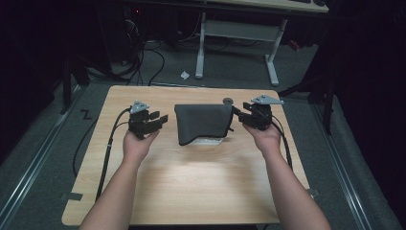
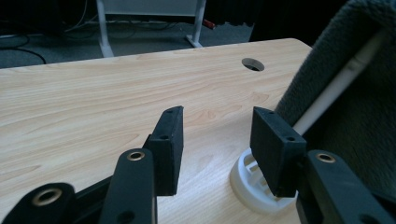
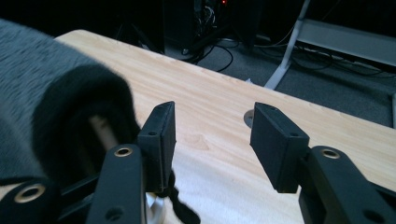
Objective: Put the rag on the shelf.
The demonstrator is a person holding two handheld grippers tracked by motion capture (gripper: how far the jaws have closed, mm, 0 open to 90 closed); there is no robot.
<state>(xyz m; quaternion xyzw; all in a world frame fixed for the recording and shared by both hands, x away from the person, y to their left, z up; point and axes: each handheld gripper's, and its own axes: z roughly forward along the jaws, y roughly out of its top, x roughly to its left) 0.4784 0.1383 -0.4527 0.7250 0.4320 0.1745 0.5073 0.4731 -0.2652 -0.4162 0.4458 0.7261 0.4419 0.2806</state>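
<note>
One dark towel hangs over one white rack on the desk. Two tools flank it: the left tool and the right tool both stand open, gripping nothing.

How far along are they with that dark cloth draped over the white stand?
Looks done: the dark cloth already hangs over the white stand in the middle of the table. In hand: nothing; the left claw and right claw sit open on either side. Left: probably just pulling the hands away.
</note>
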